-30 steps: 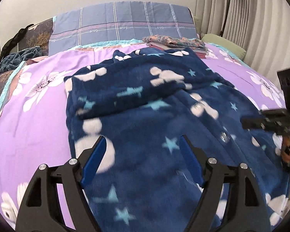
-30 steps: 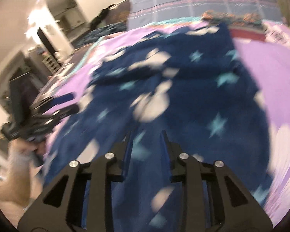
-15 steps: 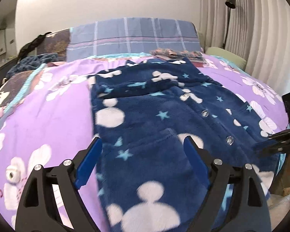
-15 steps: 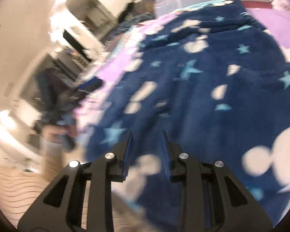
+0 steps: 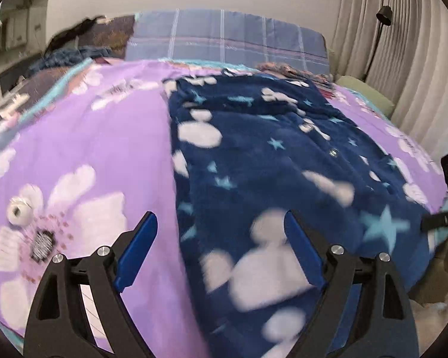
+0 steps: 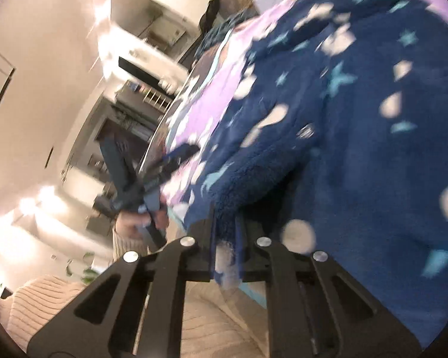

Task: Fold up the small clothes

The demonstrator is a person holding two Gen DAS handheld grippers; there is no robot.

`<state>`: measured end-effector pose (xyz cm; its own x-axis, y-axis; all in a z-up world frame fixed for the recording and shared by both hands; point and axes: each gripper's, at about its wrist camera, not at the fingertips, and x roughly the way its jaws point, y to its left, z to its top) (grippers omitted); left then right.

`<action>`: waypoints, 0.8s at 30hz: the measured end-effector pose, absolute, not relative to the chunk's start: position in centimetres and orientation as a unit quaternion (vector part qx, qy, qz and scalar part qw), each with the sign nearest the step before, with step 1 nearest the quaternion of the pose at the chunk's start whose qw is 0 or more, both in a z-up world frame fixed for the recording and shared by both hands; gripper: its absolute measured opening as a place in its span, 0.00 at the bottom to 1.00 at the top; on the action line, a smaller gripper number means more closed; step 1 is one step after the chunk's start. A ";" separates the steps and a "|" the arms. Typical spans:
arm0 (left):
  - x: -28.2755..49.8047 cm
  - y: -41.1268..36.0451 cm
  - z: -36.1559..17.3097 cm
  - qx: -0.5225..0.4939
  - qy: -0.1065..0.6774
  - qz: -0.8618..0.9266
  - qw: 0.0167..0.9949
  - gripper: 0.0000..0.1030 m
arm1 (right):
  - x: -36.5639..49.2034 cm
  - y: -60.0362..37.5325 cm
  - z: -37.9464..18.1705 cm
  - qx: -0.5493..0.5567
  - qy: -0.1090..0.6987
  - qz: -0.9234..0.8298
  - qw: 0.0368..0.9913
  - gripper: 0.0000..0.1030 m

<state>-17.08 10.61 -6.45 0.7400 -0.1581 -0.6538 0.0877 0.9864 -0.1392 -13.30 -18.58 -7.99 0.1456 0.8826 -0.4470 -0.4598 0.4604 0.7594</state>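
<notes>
A navy fleece garment (image 5: 277, 161), patterned with stars and white shapes, is spread flat on the purple floral bed cover (image 5: 104, 149). The right tongs (image 6: 227, 238) are clenched on the garment's near hem, having just been closing. The left tongs (image 5: 221, 247) are held released above the garment's left edge, nothing gripped.

The left gripper (image 5: 221, 250) has its jaws spread wide, while the right gripper's (image 6: 225, 232) jaws have just clamped together.

text: none legible | labels: none | signs: none | numbers: none
</notes>
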 end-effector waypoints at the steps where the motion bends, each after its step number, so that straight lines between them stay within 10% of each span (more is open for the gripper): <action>1: -17.3 10.7 -6.7 -0.059 0.361 -0.078 0.928 0.84 | -13.4 -19.3 -7.8 0.231 0.458 0.458 0.726 0.09; 8: -18.5 10.3 -9.9 -0.087 0.416 -0.131 0.896 0.81 | -13.5 -19.0 -10.3 0.194 0.509 0.414 0.729 0.18; 12: -19.9 10.2 -9.7 -0.094 0.423 -0.157 0.888 0.51 | -13.6 -24.4 -7.2 0.208 0.435 0.359 0.799 0.46; 16: -20.6 10.5 -9.5 -0.121 0.430 -0.169 0.879 0.26 | -13.3 -30.8 -7.0 0.221 0.423 0.235 0.847 0.47; 24: -19.6 10.9 -10.3 -0.172 0.440 -0.177 0.863 0.41 | -12.6 -31.1 -11.8 0.264 0.469 0.269 0.798 0.57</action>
